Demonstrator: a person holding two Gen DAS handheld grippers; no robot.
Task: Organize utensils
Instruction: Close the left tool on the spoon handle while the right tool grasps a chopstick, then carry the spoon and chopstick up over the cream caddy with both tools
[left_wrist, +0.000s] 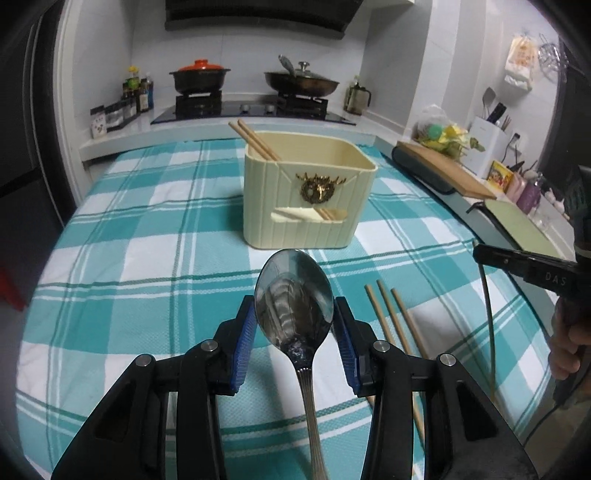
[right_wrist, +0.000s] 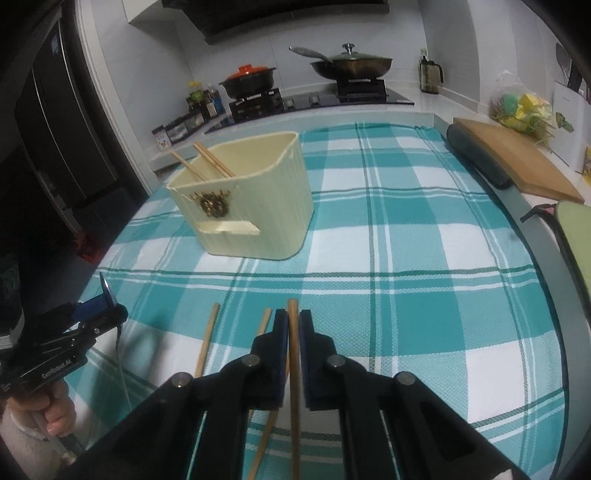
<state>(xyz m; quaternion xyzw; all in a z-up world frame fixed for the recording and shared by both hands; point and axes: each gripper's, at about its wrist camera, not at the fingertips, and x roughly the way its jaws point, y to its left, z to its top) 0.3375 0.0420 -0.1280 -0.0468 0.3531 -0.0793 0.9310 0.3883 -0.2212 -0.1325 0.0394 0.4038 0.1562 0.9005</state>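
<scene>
Steel shows bright between the blue pads of the left gripper (left_wrist: 294, 321): a spoon (left_wrist: 293, 306) is clamped by the sides of its bowl, the bowl pointing forward and the patterned handle running back under the camera, where the frame edge cuts it off. The right gripper (right_wrist: 294, 332) is clenched on a single wooden chopstick (right_wrist: 293, 354); its tip pokes out just past the pads and its lower length vanishes below the picture. Two more loose chopsticks (right_wrist: 207, 339) lie on the teal and white checked cloth (right_wrist: 406, 258) just left of that gripper, partly hidden behind its black arms. In the left wrist view three sticks (left_wrist: 388, 317) appear side by side, and which one is lifted cannot be told from there.

Only fingers of each hand show, at the frame edges.

A cream ribbed utensil holder (left_wrist: 306, 192) stands upright on the cloth, ahead of both grippers and well apart from them. It has a dark gold emblem on its front and a slot cut low in that wall. A pair of chopsticks (left_wrist: 253, 138) leans in its back left corner, tops jutting over the rim, lower ends faintly visible through the slot. The rest of its inside is hard to make out, and whether it has a divider cannot be told.
</scene>
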